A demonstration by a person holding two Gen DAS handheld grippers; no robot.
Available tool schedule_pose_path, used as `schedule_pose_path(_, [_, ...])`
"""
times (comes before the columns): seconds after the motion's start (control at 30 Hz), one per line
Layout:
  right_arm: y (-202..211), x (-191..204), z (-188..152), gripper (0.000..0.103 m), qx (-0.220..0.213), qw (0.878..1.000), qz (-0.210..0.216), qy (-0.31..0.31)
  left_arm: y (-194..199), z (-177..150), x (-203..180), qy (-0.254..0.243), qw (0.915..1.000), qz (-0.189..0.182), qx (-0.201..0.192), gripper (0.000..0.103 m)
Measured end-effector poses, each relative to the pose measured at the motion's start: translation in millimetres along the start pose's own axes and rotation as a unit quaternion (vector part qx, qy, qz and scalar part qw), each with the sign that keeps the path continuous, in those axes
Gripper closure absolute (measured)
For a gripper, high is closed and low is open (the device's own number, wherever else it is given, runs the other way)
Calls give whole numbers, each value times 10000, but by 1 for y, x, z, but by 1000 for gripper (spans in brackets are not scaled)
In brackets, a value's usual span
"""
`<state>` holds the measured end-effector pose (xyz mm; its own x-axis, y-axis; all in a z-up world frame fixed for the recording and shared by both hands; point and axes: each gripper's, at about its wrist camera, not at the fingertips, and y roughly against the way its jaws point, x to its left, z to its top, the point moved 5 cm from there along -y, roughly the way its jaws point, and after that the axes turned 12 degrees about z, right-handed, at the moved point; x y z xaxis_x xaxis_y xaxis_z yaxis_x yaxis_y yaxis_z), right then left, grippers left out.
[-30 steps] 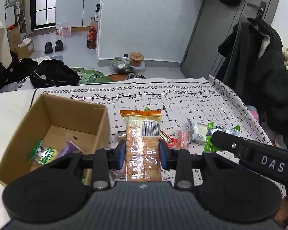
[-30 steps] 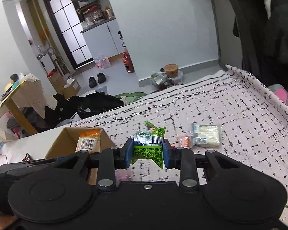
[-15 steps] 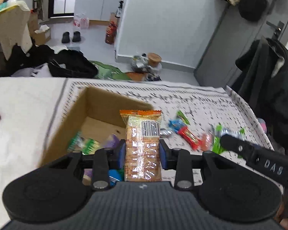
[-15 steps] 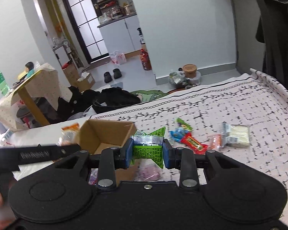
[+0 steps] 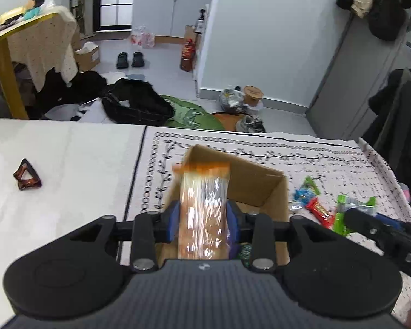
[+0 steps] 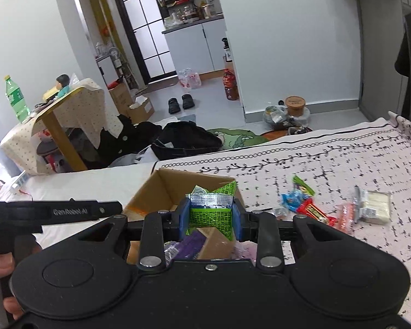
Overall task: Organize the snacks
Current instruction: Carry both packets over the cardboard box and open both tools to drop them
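My left gripper (image 5: 204, 220) is shut on an orange biscuit packet (image 5: 204, 211), blurred, held over the open cardboard box (image 5: 257, 183). My right gripper (image 6: 210, 219) is shut on a green snack packet (image 6: 211, 215), held over the same box (image 6: 161, 189). A purple packet (image 6: 190, 242) and other wrappers lie inside the box. Loose snacks lie on the patterned cloth to the box's right: a red bar (image 6: 313, 211), a blue sweet (image 6: 293, 201), a green wrapper (image 6: 302, 185) and a pale packet (image 6: 375, 207). The right gripper's arm (image 5: 383, 235) shows at the lower right of the left wrist view.
A brown hair clip (image 5: 26, 178) lies on the plain white cloth to the left. The left gripper's handle (image 6: 54, 211) crosses the left of the right wrist view. The cloth's far edge (image 5: 233, 133) drops to a cluttered floor.
Both grippers moved left with their packets, from beside the box to over it. The loose snacks now lie to the right.
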<state>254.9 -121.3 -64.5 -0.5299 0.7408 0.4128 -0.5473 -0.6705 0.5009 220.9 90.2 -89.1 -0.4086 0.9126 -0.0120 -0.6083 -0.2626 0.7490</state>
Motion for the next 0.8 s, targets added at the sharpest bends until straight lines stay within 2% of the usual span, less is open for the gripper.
schedule_pose_path(0.13, [-9,5,0,72,49,10000,23,-5,-7,-5,9,119,9999,17,114,57])
schedule_pose_path(0.27, [-18,8,4,72,35,10000,19,8,-3,-9,13,102,9999,-39,70,47])
schedule_pose_path(0.47, [-22,13,21,70,-198,9997,149,-7,-3,-11,16,172,9998,-15,94,43])
schedule_pose_path(0.57, [-20,15,29,48,-465,9983,345,37,-2,-12,18,244,9996,-32,102,43])
schedule_pose_path(0.6, [-18,16,31,36,-534,9978,394,77,-2,-12,18,259,9996,-29,91,43])
schedule_pose_path(0.63, [-16,16,31,29,-594,9974,382,109,-1,-11,18,260,9996,-26,84,43])
schedule_pose_path(0.73, [-14,9,30,27,-584,9977,320,118,-1,-12,15,248,9996,-48,101,42])
schedule_pose_path(0.8, [-14,0,26,27,-492,9984,268,5,-2,-12,14,211,9997,-15,121,37])
